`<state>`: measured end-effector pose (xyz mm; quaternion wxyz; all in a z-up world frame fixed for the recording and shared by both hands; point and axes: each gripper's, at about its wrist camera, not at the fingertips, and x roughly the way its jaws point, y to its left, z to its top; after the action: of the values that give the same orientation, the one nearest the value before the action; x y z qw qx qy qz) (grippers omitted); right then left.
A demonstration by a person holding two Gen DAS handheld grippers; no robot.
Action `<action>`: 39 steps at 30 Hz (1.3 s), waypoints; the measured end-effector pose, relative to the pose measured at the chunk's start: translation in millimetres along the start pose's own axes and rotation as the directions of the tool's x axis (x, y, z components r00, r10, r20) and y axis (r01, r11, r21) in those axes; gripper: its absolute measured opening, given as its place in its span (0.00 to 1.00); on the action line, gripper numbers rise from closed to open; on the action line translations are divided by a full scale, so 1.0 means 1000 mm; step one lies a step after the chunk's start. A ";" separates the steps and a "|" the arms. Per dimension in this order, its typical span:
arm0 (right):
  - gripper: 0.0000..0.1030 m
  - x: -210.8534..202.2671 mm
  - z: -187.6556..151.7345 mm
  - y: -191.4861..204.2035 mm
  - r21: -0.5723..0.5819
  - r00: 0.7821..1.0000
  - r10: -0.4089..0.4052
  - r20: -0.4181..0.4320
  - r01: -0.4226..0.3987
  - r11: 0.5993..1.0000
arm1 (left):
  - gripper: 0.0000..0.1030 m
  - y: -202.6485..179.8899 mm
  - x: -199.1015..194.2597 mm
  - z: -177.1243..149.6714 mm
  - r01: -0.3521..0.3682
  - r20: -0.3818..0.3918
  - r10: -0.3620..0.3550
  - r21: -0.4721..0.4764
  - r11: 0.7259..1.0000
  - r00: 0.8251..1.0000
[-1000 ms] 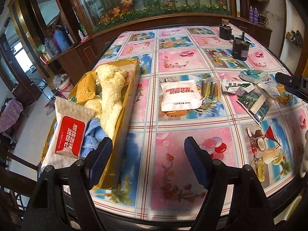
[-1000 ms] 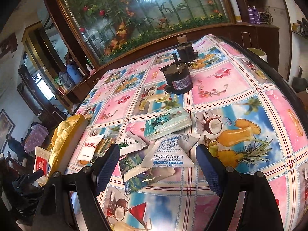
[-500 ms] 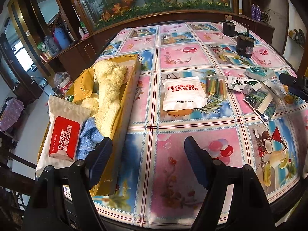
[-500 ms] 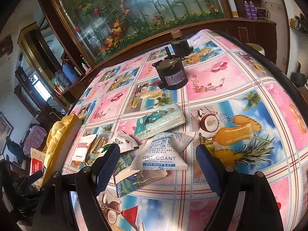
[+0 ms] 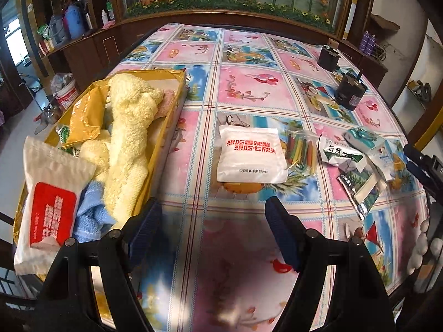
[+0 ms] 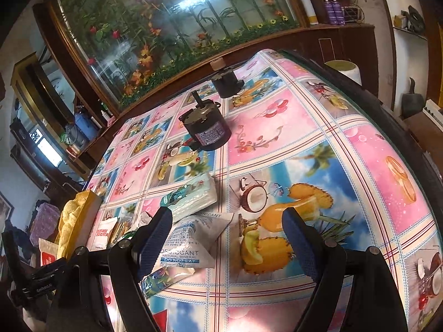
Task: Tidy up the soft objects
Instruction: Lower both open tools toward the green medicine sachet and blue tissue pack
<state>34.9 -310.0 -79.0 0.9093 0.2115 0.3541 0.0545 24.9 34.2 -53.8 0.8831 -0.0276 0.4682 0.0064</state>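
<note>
1. A gold cardboard box (image 5: 169, 127) sits at the table's left edge, holding a fluffy cream towel (image 5: 130, 144), a blue cloth (image 5: 92, 215) and a crinkly red-and-white packet (image 5: 49, 202).
2. The left gripper (image 5: 211, 221) hovers over the glossy fruit-print tablecloth (image 5: 243, 94), jaws apart and empty – closer to the flat white pouch (image 5: 250, 155) than a second ago.
3. The right gripper (image 6: 227, 238) is spread wide and empty too, now lower over the pillowy desiccant bag (image 6: 191, 240) – beside the tissue pack (image 6: 191, 196).
4. Two black cylindrical motors (image 6: 206, 130) stand beyond.
</note>
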 end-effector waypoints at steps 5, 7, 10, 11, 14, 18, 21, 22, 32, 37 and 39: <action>0.81 0.005 -0.001 -0.002 -0.006 1.000 0.009 -0.011 -0.009 1.000 | 0.75 -0.020 0.029 0.022 0.021 -0.042 -0.021 0.017 1.000 0.999; 0.81 0.005 -0.001 -0.002 -0.007 1.000 0.012 -0.006 -0.012 1.000 | 0.75 -0.030 0.033 0.029 0.044 -0.050 -0.043 0.013 0.999 0.998; 0.81 0.005 -0.001 -0.008 0.021 1.000 0.017 0.000 -0.017 1.000 | 0.74 -0.054 0.026 0.037 0.138 -0.027 -0.137 0.048 0.989 0.990; 0.81 0.006 0.000 -0.011 0.035 1.000 0.023 -0.005 -0.023 0.999 | 0.74 -0.063 0.025 0.039 0.163 -0.025 -0.161 0.069 0.984 0.987; 0.81 0.009 0.000 -0.016 0.065 0.999 0.032 -0.018 -0.031 0.997 | 0.74 -0.093 0.028 0.041 0.228 -0.042 -0.225 0.138 0.964 0.974; 0.81 0.008 -0.001 -0.015 0.057 1.000 0.023 -0.015 -0.023 0.998 | 0.74 -0.129 0.037 0.039 0.300 -0.060 -0.295 0.225 0.927 0.954; 0.81 0.008 -0.003 -0.009 0.031 1.000 0.013 -0.012 -0.013 0.999 | 0.74 -0.134 0.044 0.048 0.313 -0.052 -0.309 0.188 0.931 0.950; 0.81 0.008 -0.004 -0.007 0.024 1.000 0.011 -0.012 -0.011 1.000 | 0.74 -0.132 0.048 0.051 0.323 -0.053 -0.318 0.155 0.934 0.947; 0.81 0.007 -0.003 -0.009 0.029 1.000 0.004 -0.004 -0.004 1.000 | 0.71 -0.153 0.069 0.050 0.275 -0.110 -0.255 0.237 0.932 0.961; 0.81 0.007 -0.004 -0.010 0.036 1.000 0.013 -0.011 -0.013 0.999 | 0.71 -0.123 0.056 0.038 0.315 -0.143 -0.288 0.233 0.920 0.947; 0.81 0.007 -0.004 -0.010 0.035 1.000 0.012 -0.010 -0.012 0.999 | 0.71 -0.113 0.047 0.035 0.347 -0.130 -0.325 0.220 0.912 0.937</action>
<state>36.8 -315.5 -89.8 0.9033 0.2292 0.3584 0.0550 84.3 -77.7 -68.5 0.8457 -0.0014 0.4933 -0.2035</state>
